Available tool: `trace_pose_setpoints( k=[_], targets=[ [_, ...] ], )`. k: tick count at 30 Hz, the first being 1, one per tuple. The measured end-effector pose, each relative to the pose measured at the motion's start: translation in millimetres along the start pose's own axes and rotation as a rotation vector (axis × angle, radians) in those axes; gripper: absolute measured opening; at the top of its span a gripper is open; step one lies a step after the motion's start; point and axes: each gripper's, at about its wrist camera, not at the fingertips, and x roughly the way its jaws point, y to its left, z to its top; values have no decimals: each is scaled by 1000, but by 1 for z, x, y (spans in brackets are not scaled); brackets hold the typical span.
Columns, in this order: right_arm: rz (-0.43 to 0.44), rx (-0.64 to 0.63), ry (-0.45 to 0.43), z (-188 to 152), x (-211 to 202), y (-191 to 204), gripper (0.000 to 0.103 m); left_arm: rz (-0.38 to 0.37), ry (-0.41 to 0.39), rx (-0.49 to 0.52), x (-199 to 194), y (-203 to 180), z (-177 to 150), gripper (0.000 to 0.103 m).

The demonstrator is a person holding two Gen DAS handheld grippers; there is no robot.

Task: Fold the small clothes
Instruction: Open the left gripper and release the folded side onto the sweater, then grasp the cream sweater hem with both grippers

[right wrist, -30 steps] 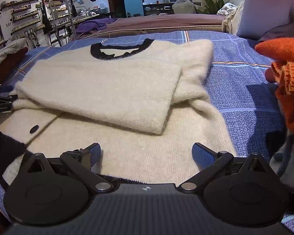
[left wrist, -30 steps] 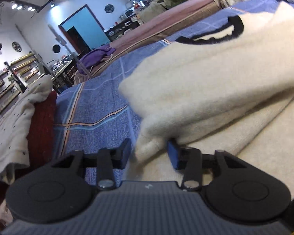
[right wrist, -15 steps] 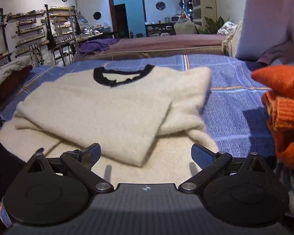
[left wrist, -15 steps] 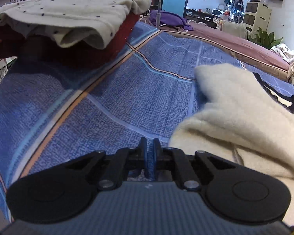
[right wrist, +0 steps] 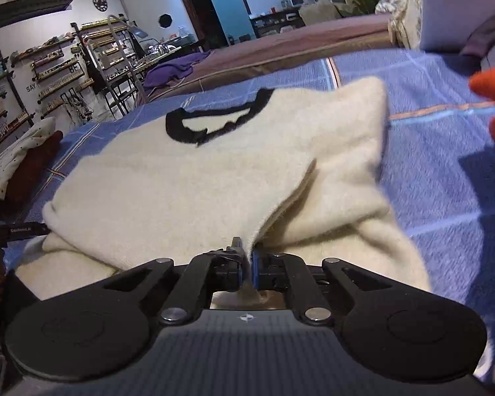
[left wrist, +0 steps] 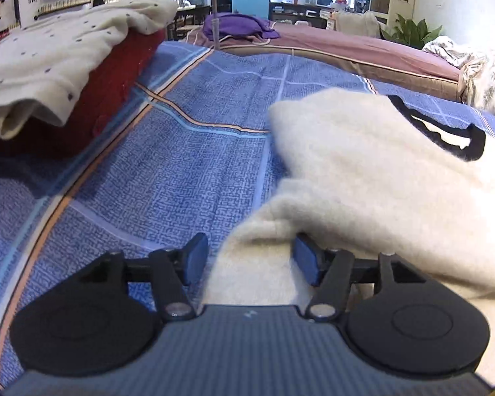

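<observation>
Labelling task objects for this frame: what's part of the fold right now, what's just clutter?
In the job:
cream sweater
right gripper, closing on its folded edge
left gripper, opening around its side edge

Lying about:
dotted cloth on red stack
orange knit
purple garment

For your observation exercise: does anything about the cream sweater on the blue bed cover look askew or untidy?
Slightly. The cream sweater has its folded sleeve lying slantwise, not square to the body, and its near corner is bunched where the right gripper pinches it. Nothing looks damaged.
</observation>
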Motion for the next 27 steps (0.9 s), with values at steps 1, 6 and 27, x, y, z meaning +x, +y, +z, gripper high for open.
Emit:
trace_pose_setpoints(
  k=[1,6,27],
  targets=[
    [-28,-39,-29,6,-5,0,7,0,5,1,-2,4,-3,60],
    [-167,-153,-101,27,-5,1,7,28,22,9,-1,1,-1,67],
    [-181,-249,-6,-26,-47,-1,103,58,59,-51,-45,54,-32,75]
  ],
)
